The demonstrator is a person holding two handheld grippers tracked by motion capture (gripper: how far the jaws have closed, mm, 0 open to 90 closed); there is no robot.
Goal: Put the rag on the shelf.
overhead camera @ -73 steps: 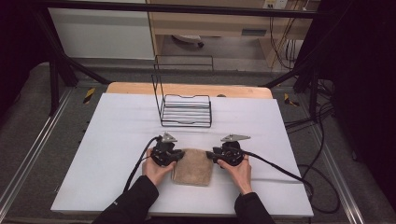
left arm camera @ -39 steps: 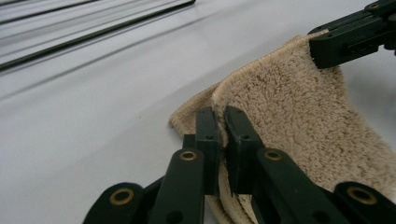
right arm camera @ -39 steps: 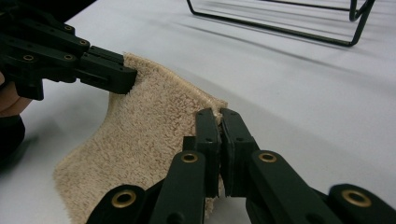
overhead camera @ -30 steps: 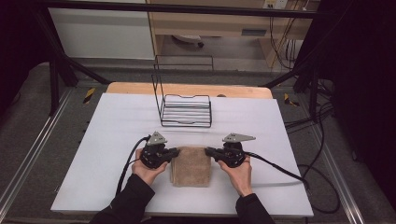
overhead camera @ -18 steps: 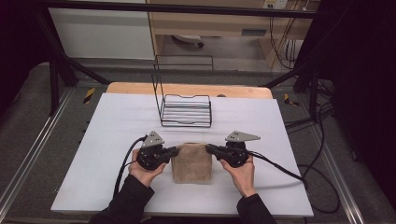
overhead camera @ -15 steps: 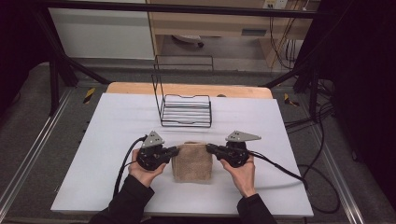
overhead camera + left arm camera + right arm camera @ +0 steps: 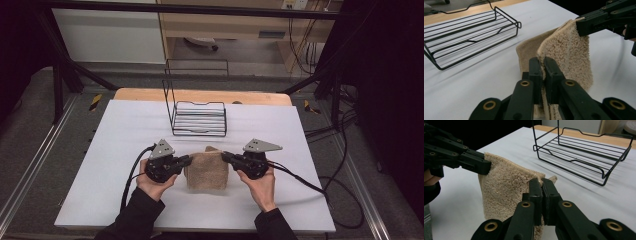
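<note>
Left gripper (image 7: pixel 187 160) and right gripper (image 7: pixel 225 157), jaws clamped, facing each other.

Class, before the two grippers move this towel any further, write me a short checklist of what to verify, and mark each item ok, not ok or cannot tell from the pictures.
1. Left gripper shut on the towel edge: ok.
2. Right gripper shut on the opposite edge: ok.
3. Both grips level, with the upper edge stretched between them: ok.
4. Towel lifted fully off the table: not ok; in the high view its lower part seems to rest on the surface.
5. Wire rack apart from the towel and both grippers: ok.
6. How deeply the jaws bite the cloth: cannot tell.
</note>
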